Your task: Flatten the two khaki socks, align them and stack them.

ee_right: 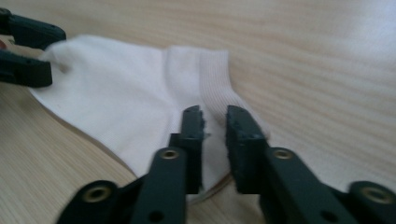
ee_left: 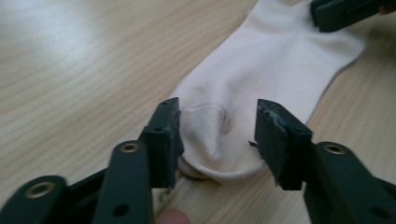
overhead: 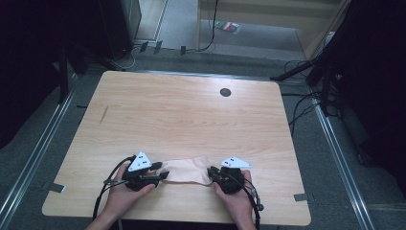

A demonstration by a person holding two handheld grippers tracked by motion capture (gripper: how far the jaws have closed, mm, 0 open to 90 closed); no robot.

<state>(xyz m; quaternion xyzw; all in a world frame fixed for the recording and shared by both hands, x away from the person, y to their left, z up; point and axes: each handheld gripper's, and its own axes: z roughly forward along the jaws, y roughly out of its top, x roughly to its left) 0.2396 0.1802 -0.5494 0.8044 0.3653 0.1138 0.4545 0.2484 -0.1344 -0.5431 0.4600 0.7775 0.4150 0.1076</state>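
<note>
Jaws of my left gripper (ee_left: 217, 140) stand spread, one on each side of the toe end of the pale sock (ee_left: 261, 84), pads off the cloth. My right gripper (ee_right: 215, 140) holds a narrow gap over the ribbed cuff. Sock lies flat at the wooden table's (overhead: 191, 110) six o'clock edge, between both hands.

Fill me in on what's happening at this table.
A person works a pale sock lying flat on a wooden table with a handheld gripper in each hand. The left gripper sits at the toe end, its jaws apart on either side of the toe, not pressing it. The right gripper is at the ribbed cuff end, its jaws a narrow gap apart above the fabric. Neither seems to pinch the sock at this moment.
</note>
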